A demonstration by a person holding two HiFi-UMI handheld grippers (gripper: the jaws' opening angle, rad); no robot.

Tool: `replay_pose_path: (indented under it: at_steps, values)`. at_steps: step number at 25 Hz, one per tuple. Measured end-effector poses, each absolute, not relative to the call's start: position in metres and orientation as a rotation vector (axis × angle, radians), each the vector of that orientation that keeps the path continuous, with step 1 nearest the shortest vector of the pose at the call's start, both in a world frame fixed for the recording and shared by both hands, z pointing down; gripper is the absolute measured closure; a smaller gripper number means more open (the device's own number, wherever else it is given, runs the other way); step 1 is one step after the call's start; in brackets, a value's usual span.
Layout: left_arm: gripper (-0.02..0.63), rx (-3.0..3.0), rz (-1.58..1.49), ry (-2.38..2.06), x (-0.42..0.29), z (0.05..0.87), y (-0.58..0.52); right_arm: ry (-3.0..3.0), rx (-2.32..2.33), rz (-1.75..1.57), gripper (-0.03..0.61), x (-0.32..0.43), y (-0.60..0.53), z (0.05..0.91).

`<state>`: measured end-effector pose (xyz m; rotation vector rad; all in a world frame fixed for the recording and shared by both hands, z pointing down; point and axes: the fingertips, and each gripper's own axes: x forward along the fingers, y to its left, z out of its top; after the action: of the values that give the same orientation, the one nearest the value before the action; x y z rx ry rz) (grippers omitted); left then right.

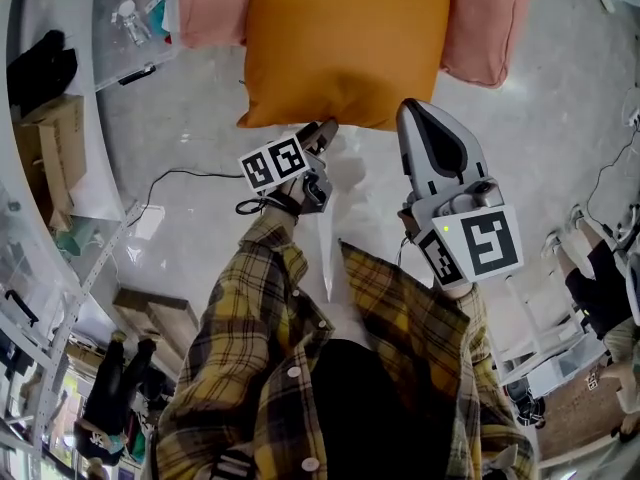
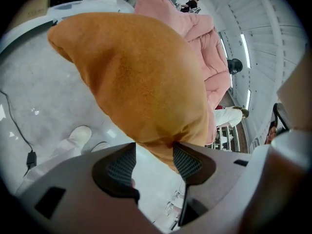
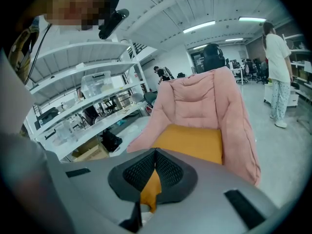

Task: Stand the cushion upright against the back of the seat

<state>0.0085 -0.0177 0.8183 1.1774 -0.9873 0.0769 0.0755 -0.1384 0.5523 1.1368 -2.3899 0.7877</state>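
Cushion (image 1: 345, 43) lay flat on the pink seat (image 1: 495, 18), at twelve o'clock from both grippers, its near edge overhanging toward six. On one near corner the right gripper (image 3: 155, 169) had its jaws pinched together, orange fabric caught between them. The left gripper (image 2: 154, 160) stood with jaws apart, the other near corner dipping between them toward three o'clock, unpinched. Beyond, at twelve, rose the seat back (image 3: 202, 99), so the near edge probably had to swing up and away

cardboard box (image 1: 55, 136) | black cable (image 2: 30, 157) | white shelves (image 3: 85, 77) | standing person (image 3: 277, 72)
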Motion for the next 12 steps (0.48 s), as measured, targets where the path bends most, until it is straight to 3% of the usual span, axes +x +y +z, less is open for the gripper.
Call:
replay_pose_path:
  at_steps: [6, 12]
  values:
    - [0.408, 1.165, 0.087, -1.016, 0.008, 0.829, -0.031, -2.390, 1.138, 0.808, 0.561, 0.074, -0.136, 0.557]
    - [0.519, 1.190, 0.115, -1.059, 0.010, 0.823, -0.034, -2.391, 1.141, 0.818, 0.561, 0.076, -0.131, 0.557]
